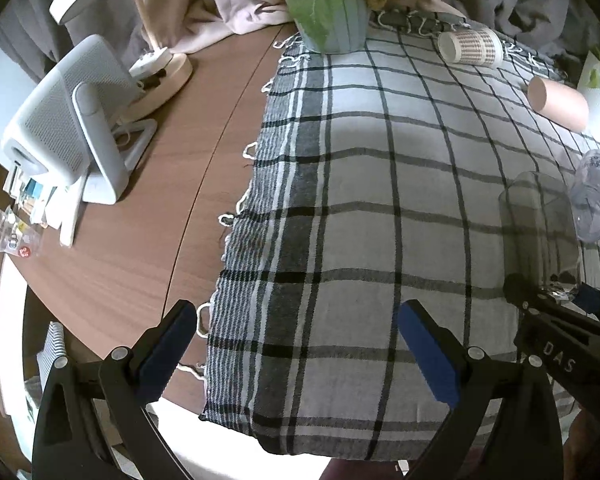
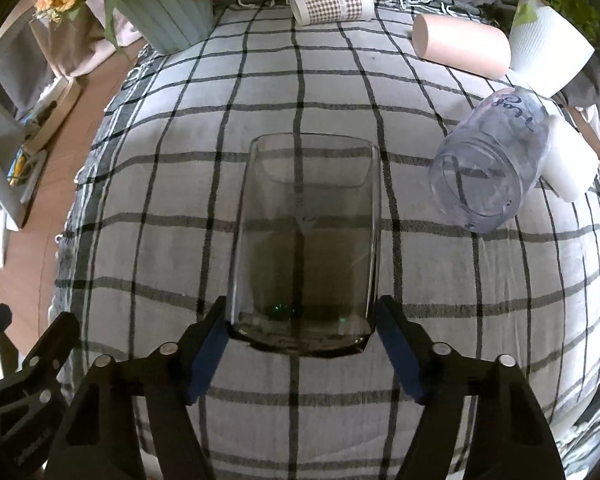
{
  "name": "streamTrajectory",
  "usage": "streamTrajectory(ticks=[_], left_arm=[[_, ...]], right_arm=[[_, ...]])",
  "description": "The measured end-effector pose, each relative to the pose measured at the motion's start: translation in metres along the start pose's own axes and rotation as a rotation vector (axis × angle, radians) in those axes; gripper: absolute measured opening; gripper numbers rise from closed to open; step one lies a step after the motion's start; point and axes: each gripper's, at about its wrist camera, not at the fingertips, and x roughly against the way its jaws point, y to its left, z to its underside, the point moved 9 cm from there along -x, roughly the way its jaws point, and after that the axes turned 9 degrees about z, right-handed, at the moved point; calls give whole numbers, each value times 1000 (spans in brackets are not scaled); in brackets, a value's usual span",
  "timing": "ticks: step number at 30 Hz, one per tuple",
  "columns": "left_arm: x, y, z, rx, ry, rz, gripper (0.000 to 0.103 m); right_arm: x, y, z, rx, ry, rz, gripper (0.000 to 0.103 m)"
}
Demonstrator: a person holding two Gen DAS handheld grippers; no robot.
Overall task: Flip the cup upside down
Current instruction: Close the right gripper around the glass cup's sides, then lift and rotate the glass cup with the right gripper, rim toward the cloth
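Note:
A clear smoky glass cup (image 2: 306,240) is held over the checked cloth (image 2: 180,160), its thick base between the blue pads of my right gripper (image 2: 300,320), which is shut on it. The cup points away from the camera with its open rim at the far end. In the left wrist view the same cup (image 1: 540,224) shows at the right, gripped at its base by the right gripper (image 1: 556,300). My left gripper (image 1: 296,320) is open and empty, low over the near edge of the cloth (image 1: 360,200).
On the cloth lie a checked paper cup (image 2: 332,0), a pink cup (image 2: 460,44) and a clear plastic jar (image 2: 488,164), all on their sides. A sunflower pot (image 2: 168,16) stands at the back left. A white device (image 1: 68,120) and lamp (image 1: 160,68) stand on the wooden table (image 1: 180,180).

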Motion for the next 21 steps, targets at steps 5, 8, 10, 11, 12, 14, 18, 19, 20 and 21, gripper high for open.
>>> streamTrajectory(ticks=[5,8,10,11,12,14,18,19,20,21], left_arm=[[1,-4,-3,-4,-5,10,103],[4,-4,-7,3,-14,20,103],[6,-4,-9,11,-20,27,103],[7,-4,-11,15,-25,30,103],[8,-4,-11,18,-27,32,103],[9,-3,-13,24,-31,36,103],[11,-2,-16,38,-37,49,103],[12,-1,-17,41,-40,51,103],[12,0,-18,45,-43,48,103],[13,1,-19,47,-45,44,103]], right_arm=[[2,0,0,17,-10,-5,67],[9,-2,0,19,-17,-10,67],[18,-5,-1,24,-26,-14,67],[23,-7,-1,24,-32,-18,67],[30,-9,-2,23,-38,-18,67],[37,-11,-3,23,-47,-24,67],[52,-12,-8,25,-74,-28,67],[54,-11,-10,27,-77,-26,67],[55,-10,-12,26,-79,-28,67],[54,-8,-14,29,-82,-28,67]])
